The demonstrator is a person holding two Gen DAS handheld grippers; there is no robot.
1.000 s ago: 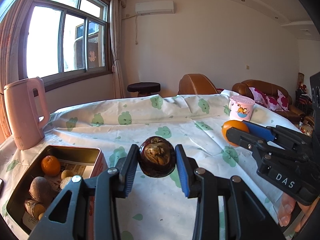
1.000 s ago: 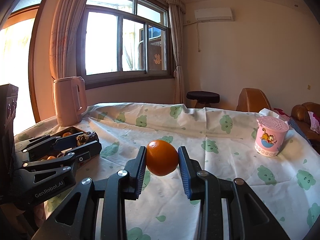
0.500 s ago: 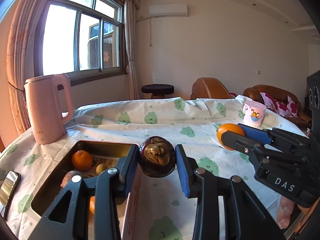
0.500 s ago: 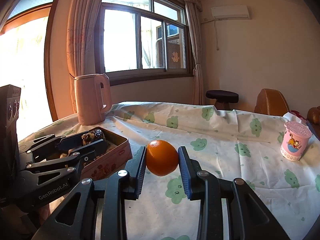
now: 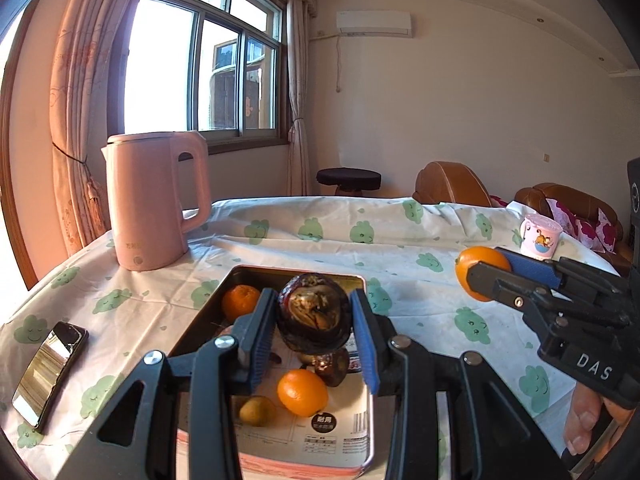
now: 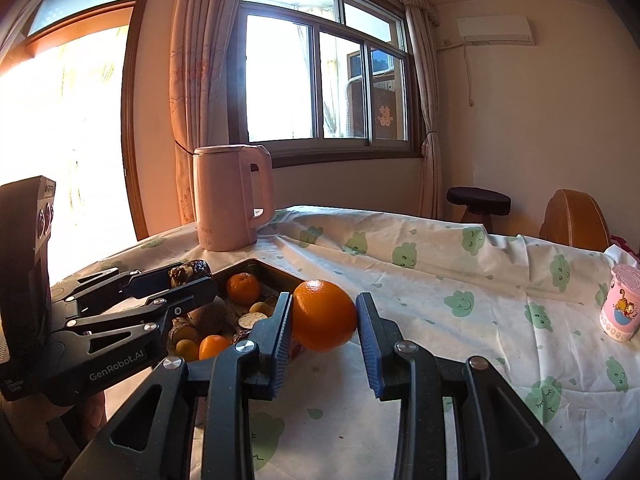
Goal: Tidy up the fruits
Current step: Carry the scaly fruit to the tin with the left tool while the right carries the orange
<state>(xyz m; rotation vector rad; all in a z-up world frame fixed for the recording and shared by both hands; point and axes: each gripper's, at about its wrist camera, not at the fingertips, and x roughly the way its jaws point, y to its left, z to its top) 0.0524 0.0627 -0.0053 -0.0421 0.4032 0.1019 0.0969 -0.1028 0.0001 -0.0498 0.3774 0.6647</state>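
Lettering "DAS" marks right claw (image 5: 486,280); "GenRobot.AI" left claw (image 6: 192,276).

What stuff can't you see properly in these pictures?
- Tray bottom: in the left wrist view, the left gripper and its dark fruit cover part of the fruit inside.
- Tray's near end: hidden behind the gripper's fingers.
- Pink cup picture: too small to read.
- Phone screen: only glare.

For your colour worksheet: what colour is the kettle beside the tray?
Pale pink. The kettle shows best in the left wrist view.
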